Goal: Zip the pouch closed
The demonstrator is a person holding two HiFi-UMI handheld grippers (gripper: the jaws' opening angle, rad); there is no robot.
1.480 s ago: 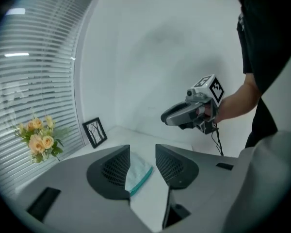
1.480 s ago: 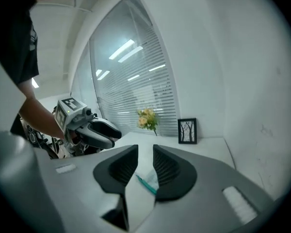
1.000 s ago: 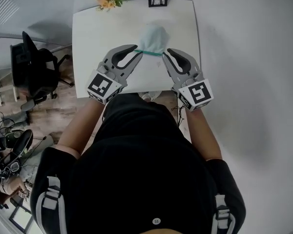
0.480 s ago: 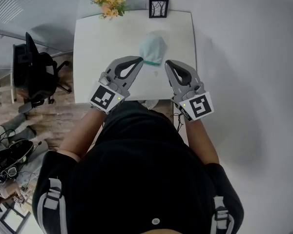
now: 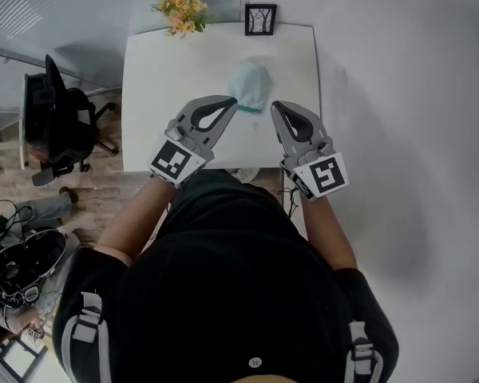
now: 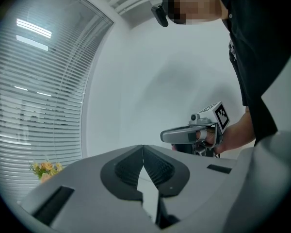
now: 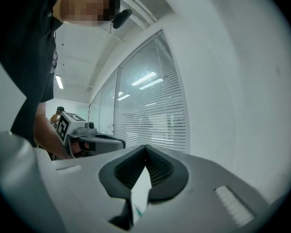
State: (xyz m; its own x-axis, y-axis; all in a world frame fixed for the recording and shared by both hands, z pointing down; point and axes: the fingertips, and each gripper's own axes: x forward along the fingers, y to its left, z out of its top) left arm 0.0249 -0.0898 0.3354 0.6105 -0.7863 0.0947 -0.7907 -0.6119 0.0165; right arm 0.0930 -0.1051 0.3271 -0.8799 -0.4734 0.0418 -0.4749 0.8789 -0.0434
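A pale teal pouch [image 5: 250, 83] lies on the white table [image 5: 160, 70], its teal zipper edge [image 5: 251, 107] toward me. My left gripper [image 5: 234, 102] hovers by that edge's left end, jaws shut with nothing between them. My right gripper [image 5: 275, 104] is a little to the right of the pouch, also shut and empty. In the left gripper view the closed left gripper [image 6: 143, 147] points level at the wall, with the right gripper [image 6: 189, 135] beyond it. In the right gripper view the closed right gripper [image 7: 146, 147] faces the blinds and the left gripper [image 7: 94, 142] shows at the left.
Yellow flowers [image 5: 180, 13] and a small framed picture [image 5: 260, 19] stand at the table's far edge. A black office chair [image 5: 60, 122] sits left of the table, with cables and bags on the floor [image 5: 20, 262] lower left. A white wall runs along the right.
Both grippers held the ends of the pouch's zipper edge a second ago. They have let go, closed and risen slightly, and the pouch now lies free on the table.
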